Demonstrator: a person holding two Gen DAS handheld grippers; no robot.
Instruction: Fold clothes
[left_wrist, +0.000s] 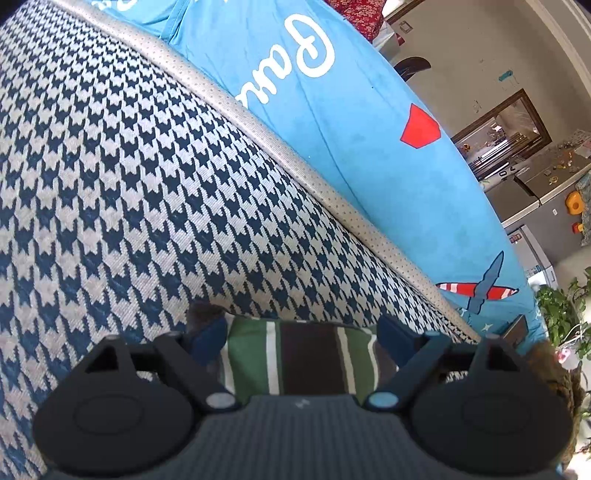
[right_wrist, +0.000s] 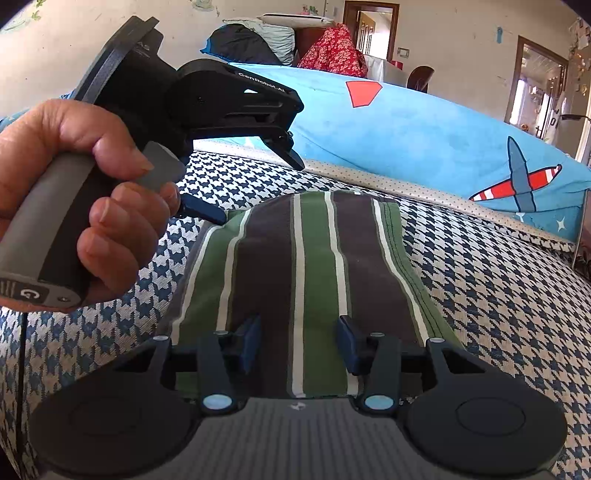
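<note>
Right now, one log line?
stage: folding | shirt folded, flat on cover | left gripper open over edge | right gripper open, over shirt

Right gripper (right_wrist: 299, 343): black body, ribbed grey top, two round black discs, pale blue pivot caps, dark blue fingers (right_wrist: 349, 341).
Left gripper (left_wrist: 301, 334): same build; grey-and-black handle, "GenRobot.AI" in white, power mark.
Hand (right_wrist: 79, 177): bare, no sleeve showing.

- The striped cloth (left_wrist: 310, 354) runs under the left tongs' (left_wrist: 301, 332) body in the left wrist view, so its near end is hidden.
- In the right wrist view, the hand (right_wrist: 74, 199) covers the cloth's far left corner.
- The white lettering (left_wrist: 295, 55) on the blue pillow (left_wrist: 332, 129) is cut off.
- Items on the fridge (left_wrist: 535, 173) are too small to tell.
</note>
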